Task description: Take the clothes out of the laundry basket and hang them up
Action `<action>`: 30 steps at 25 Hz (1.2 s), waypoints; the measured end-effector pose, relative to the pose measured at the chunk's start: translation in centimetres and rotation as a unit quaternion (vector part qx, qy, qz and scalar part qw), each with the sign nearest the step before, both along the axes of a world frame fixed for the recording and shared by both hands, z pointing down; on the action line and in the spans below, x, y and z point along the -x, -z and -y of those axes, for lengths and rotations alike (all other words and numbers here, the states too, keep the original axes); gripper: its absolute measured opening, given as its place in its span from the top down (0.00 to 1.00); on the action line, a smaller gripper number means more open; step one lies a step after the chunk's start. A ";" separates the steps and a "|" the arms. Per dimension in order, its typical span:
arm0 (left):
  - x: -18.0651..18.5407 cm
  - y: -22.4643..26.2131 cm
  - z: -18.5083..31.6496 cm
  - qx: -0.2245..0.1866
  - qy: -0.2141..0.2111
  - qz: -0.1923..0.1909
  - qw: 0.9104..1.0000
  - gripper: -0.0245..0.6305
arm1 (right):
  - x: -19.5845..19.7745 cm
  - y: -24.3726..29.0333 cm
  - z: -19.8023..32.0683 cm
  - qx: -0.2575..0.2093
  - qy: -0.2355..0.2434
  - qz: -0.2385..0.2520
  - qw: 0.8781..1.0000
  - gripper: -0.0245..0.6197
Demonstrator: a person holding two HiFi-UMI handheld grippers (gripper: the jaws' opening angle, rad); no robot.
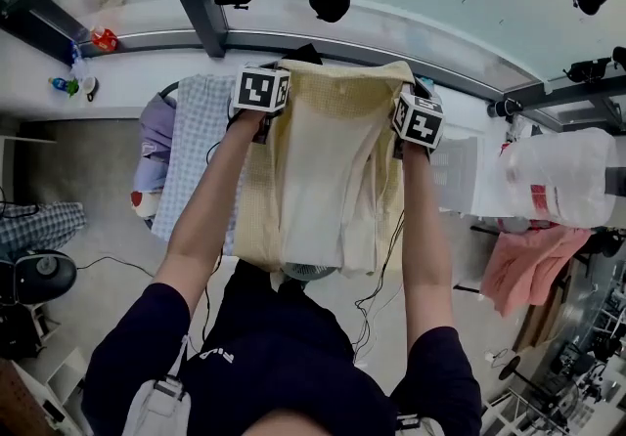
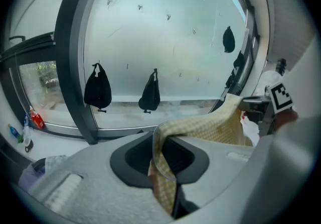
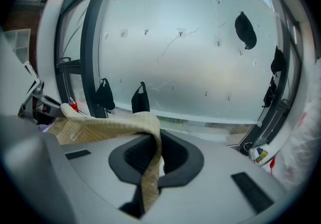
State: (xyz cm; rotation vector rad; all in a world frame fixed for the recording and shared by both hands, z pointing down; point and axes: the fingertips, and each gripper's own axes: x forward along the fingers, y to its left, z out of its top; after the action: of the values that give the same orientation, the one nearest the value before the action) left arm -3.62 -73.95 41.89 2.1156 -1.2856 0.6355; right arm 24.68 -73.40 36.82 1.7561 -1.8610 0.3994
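The left claw (image 2: 163, 166) and the right claw (image 3: 150, 168) each pinch one top corner of the yellow cloth (image 1: 323, 180). They hold the corners apart so the cloth hangs flat and wide in front of the person, ready, I think, to hang up smooth.

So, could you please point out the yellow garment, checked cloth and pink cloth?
yellow garment (image 1: 323, 180), head view, its middle
checked cloth (image 1: 191, 141), head view, its middle
pink cloth (image 1: 528, 268), head view, its middle
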 end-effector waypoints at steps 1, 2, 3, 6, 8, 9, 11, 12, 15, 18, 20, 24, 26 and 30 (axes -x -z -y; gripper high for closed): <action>-0.1 -1.1 0.1 0.011 -0.004 0.007 1.000 0.88 | 0.0 -1.0 0.0 0.009 -0.002 -0.001 1.000 0.93; -0.2 -2.1 0.1 0.021 -0.008 0.015 1.000 0.88 | -0.1 -2.0 0.1 0.019 -0.003 -0.003 1.000 0.93; -0.4 -2.9 0.2 0.029 -0.012 0.023 0.999 0.88 | -0.2 -3.0 0.1 0.032 -0.003 -0.004 0.999 0.93; -0.3 -4.8 -0.2 0.050 -0.019 0.048 0.997 0.88 | -0.3 -6.0 -0.4 0.086 0.011 -0.005 0.996 0.80; -0.2 -6.0 -0.8 0.072 -0.031 0.066 0.995 0.84 | -0.5 -7.5 -0.8 0.116 0.020 -0.005 0.993 0.68; -0.2 -6.5 -1.1 0.083 -0.038 0.069 0.993 0.80 | -0.7 -8.0 -1.0 0.124 0.020 -0.003 0.992 0.67; -0.3 -7.2 -1.8 0.101 -0.050 0.065 0.991 0.73 | -1.1 -8.7 -1.3 0.133 0.018 0.005 0.991 0.66; -0.3 -7.6 -2.2 0.107 -0.055 0.064 0.991 0.67 | -1.1 -9.0 -1.6 0.140 0.018 0.011 0.990 0.64; -0.1 -8.1 -3.0 0.114 -0.051 0.049 0.991 0.66 | -1.0 -9.8 -2.4 0.163 0.027 0.021 0.986 0.57; 0.2 -8.2 -3.9 0.111 -0.046 0.043 0.992 0.66 | -0.8 -10.3 -3.4 0.179 0.038 0.035 0.982 0.52; 0.1 -8.0 -4.4 0.106 -0.049 0.044 0.992 0.66 | -0.9 -10.2 -3.8 0.182 0.041 0.042 0.981 0.49; -0.4 -6.1 -3.4 0.103 -0.070 0.010 0.992 0.66 | -0.7 -8.8 -2.9 0.181 0.040 0.114 0.976 0.44; -0.9 -5.2 -3.4 0.132 -0.065 -0.065 0.987 0.66 | -0.3 -8.6 -2.9 0.199 0.058 0.106 0.972 0.41; 0.1 -6.9 -6.7 0.153 -0.049 -0.072 0.984 0.66 | 1.5 -8.7 -5.2 0.230 0.104 0.108 0.962 0.35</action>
State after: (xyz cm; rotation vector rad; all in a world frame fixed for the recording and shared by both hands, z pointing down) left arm -3.72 -67.22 48.81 1.9382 -0.9438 0.6626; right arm 23.15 -68.21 45.50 1.2333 -1.8827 0.8898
